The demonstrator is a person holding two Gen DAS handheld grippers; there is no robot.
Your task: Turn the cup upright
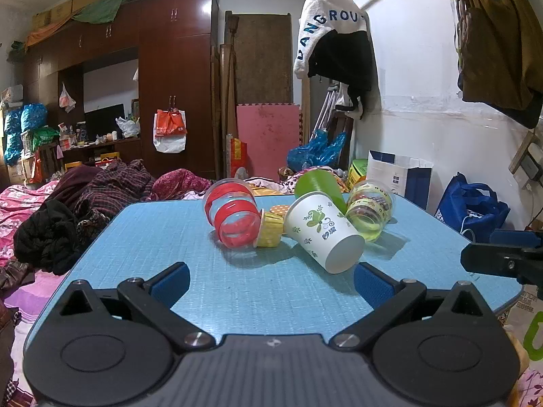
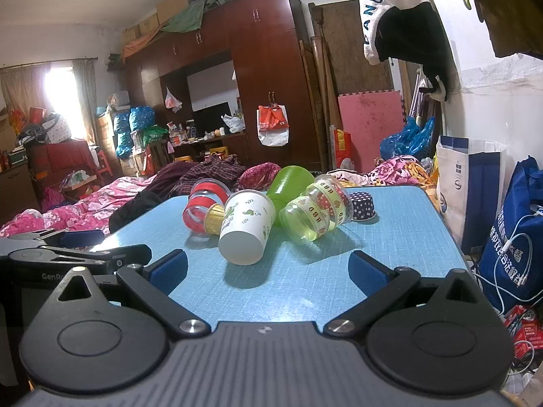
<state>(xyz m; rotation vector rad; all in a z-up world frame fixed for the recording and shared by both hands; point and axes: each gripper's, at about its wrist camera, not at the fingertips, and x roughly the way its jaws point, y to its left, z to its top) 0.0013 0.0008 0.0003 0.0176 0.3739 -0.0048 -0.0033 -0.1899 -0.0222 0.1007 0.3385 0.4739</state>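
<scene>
Several cups lie tipped over in a pile on the blue table [image 1: 142,237] [image 2: 305,288]. A white paper cup with green leaf print [image 1: 322,234] [image 2: 246,225] lies on its side, its base toward me. A clear cup with red bands [image 1: 234,217] [image 2: 200,207] lies left of it, with a small yellow cup [image 1: 269,229] [image 2: 214,222] between. A clear cup with patterned tape [image 1: 370,210] [image 2: 315,212] and a green cup [image 1: 319,185] [image 2: 288,183] lie right and behind. My left gripper [image 1: 271,283] and right gripper [image 2: 268,271] are open and empty, short of the pile.
A dark dotted baking cup [image 2: 362,206] stands by the taped cup and an orange dotted one [image 1: 280,209] behind the yellow cup. The left gripper shows in the right wrist view [image 2: 68,254]. Bags [image 2: 509,237] stand right of the table, bedding [image 1: 34,203] left.
</scene>
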